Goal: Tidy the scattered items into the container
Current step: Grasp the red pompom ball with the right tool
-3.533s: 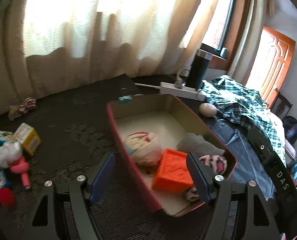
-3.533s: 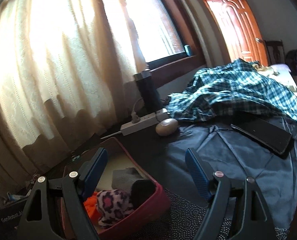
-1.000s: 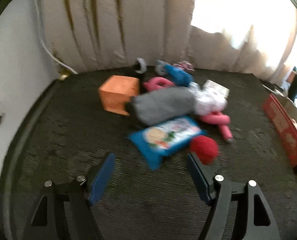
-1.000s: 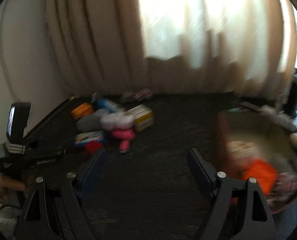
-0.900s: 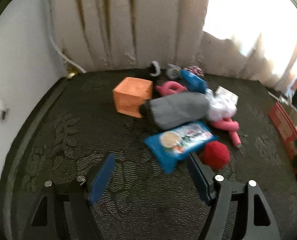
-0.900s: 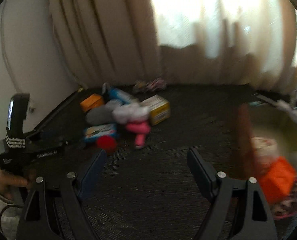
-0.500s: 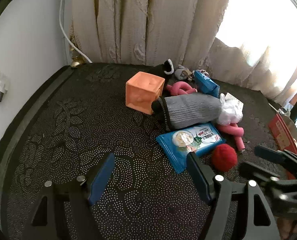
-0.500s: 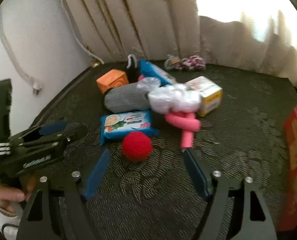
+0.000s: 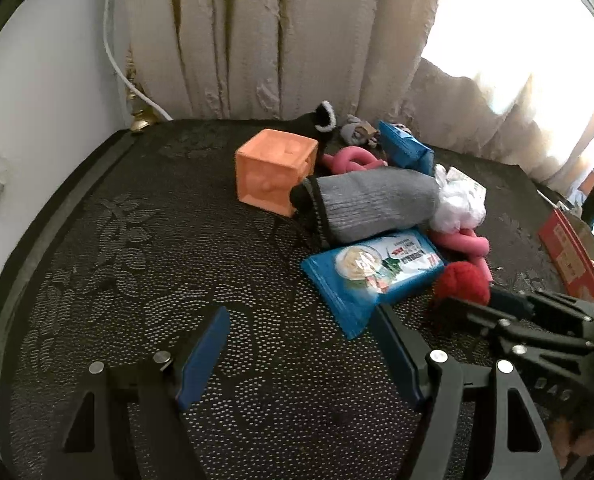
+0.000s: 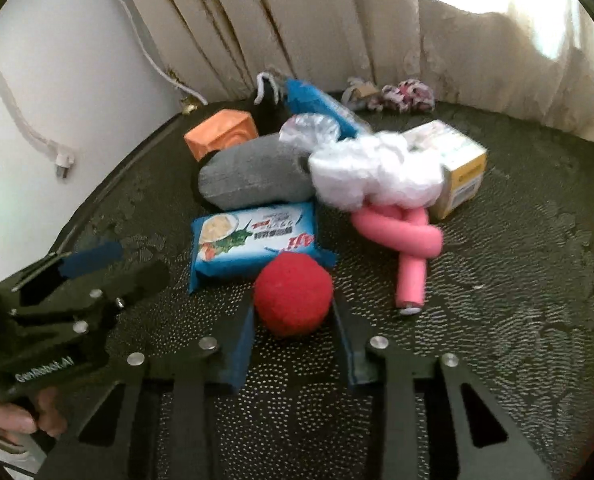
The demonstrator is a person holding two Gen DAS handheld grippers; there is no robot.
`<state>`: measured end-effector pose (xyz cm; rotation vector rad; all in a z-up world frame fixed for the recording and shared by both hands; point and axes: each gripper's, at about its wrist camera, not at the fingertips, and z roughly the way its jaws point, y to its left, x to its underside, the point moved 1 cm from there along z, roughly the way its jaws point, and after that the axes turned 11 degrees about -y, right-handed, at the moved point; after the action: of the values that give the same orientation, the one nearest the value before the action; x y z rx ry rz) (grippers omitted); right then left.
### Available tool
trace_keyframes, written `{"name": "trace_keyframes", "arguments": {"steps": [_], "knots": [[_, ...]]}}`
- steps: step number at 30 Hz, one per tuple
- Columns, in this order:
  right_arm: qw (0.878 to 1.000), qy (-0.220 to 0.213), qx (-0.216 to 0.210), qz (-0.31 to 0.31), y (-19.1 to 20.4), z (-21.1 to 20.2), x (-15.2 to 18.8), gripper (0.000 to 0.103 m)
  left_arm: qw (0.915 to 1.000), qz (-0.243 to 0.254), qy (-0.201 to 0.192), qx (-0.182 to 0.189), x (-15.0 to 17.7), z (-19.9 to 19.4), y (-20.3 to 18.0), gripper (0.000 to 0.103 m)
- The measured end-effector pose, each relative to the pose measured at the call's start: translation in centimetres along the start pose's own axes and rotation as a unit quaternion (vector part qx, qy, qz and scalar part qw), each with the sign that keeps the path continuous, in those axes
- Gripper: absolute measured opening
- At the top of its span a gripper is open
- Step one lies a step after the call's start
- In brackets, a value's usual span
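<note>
A: What does the left wrist view show?

B: The left tongs [image 9: 301, 350] stand open over bare dark carpet [image 9: 137, 264], nothing between them. Ahead lies the scattered pile: an orange cube [image 9: 275, 170], a grey sock [image 9: 373, 204] against it, a blue snack packet [image 9: 371, 274] in front of the sock, and a red ball [image 9: 463, 282] just right of the packet. The right tongs [image 9: 477, 306] reach in from the right, at the ball.

A: And the container?

B: Only a red box [image 9: 569, 254] edge shows at the far right; what lies in it I cannot tell from here.

A: The right wrist view?

B: The right tongs [image 10: 293, 320] have just been closing, and the red ball [image 10: 293, 294] sits between the pads, which press it on both sides while it rests on the carpet. Behind it lie the blue packet, a knotted pink tube [image 10: 401, 236], a white crumpled bag [image 10: 377, 172] and a yellow carton [image 10: 455, 164]. The left tongs [image 10: 97, 268] show at the left, held by a hand [image 10: 25, 416]. A sliver of red at the right edge may be the box; its inside is out of sight.
</note>
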<state>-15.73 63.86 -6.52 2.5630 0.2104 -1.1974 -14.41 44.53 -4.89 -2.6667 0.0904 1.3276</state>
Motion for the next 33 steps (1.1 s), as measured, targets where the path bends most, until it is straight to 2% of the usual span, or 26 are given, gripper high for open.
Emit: {"name": "trace_keyframes", "arguments": {"steps": [7,11,17,23,28,33], "knots": [[0.999,-0.026,0.024,-0.014,-0.7,-3.6,-0.1,0.038,0.9993,-0.018,0.016,0.030,0.1,0.9,0.0,0.076],[0.999,-0.035,0.037,0.009,-2.6,-5.6,0.6,0.038,0.9983,-0.014,0.029,0.049,-0.4,1.7,-0.5,0.076],[0.997,-0.047,0.031,0.050,-4.8,-6.6,0.6,0.038,0.9951,0.033,0.024,0.089,-1.9,3.5,-1.7,0.076],[0.997,-0.060,0.016,0.054,-4.8,-7.2,0.5,0.038,0.9867,0.074,0.024,0.143,-2.7,5.2,-3.2,0.076],[0.996,-0.064,0.016,0.066,-5.3,-7.3,0.4,0.038,0.9808,0.113,0.025,0.157,-2.2,5.2,-4.9,0.076],[0.995,-0.066,0.020,0.072,-5.6,-7.3,0.3,0.038,0.9710,0.154,0.038,0.179,-1.0,4.3,-6.7,0.076]]}}
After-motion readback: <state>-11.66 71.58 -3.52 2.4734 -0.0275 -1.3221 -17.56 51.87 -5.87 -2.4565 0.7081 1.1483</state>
